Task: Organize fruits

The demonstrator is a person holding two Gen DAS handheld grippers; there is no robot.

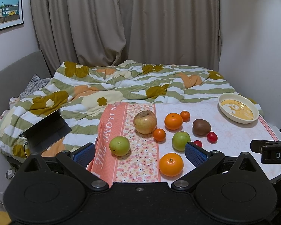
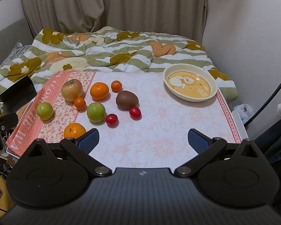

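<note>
Several fruits lie on the table's left half: a yellow apple, two green apples, oranges, small tangerines, a brown kiwi and two red cherry tomatoes. A cream plate with a yellow cartoon sits empty at the far right. My left gripper is open over the near fruits, holding nothing. My right gripper is open over bare tablecloth, holding nothing.
A pink patterned cloth covers the table's left part, hanging over the edge. A bed with a striped floral duvet lies behind the table. A dark laptop-like object stands at left. A wall is at right.
</note>
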